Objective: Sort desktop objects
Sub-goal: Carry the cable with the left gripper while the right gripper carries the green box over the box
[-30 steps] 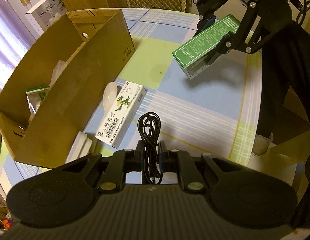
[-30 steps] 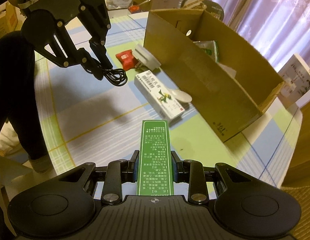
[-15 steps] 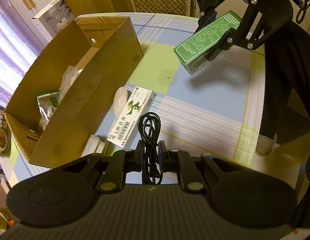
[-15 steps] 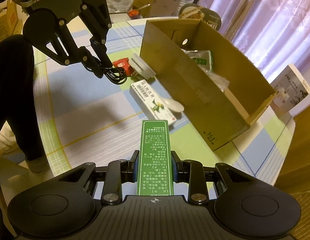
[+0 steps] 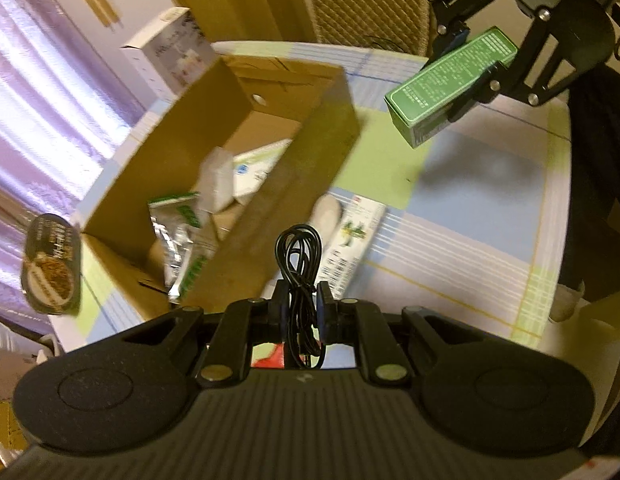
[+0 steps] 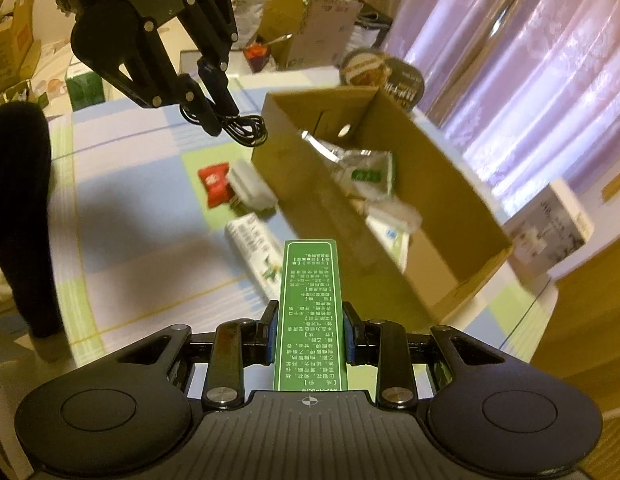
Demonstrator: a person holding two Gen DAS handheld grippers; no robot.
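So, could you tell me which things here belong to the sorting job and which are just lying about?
Part of the job:
- black cable in the left gripper
- green box in the right gripper
- cardboard box
- white medicine box, red packet, white adapter on the tablecloth

Just lying about:
- round tin
- white carton beyond the cardboard box
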